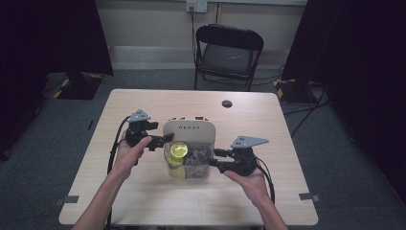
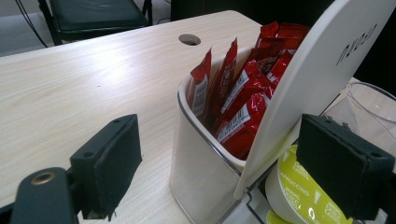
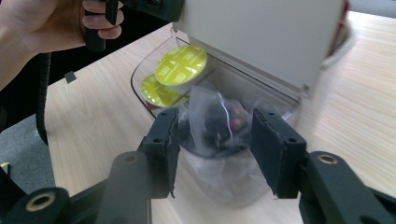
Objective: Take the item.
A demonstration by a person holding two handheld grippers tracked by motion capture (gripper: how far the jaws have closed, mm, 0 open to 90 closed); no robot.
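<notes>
A clear organiser box stands mid-table with its white lid tilted up. Under the lid lie two yellow-green coffee capsules and clear packets with dark contents. Red sachets stand in the white rear compartment. My left gripper is at the box's left side, open, with the compartment's corner and the lid's edge between its wide jaws. My right gripper is at the box's right side. In the right gripper view its pads flank a dark packet, and I see no firm squeeze.
A black folding chair stands beyond the far edge of the wooden table. A round cable hole sits near that edge. Bare tabletop surrounds the box on all sides. Cables trail from both grippers toward the front edge.
</notes>
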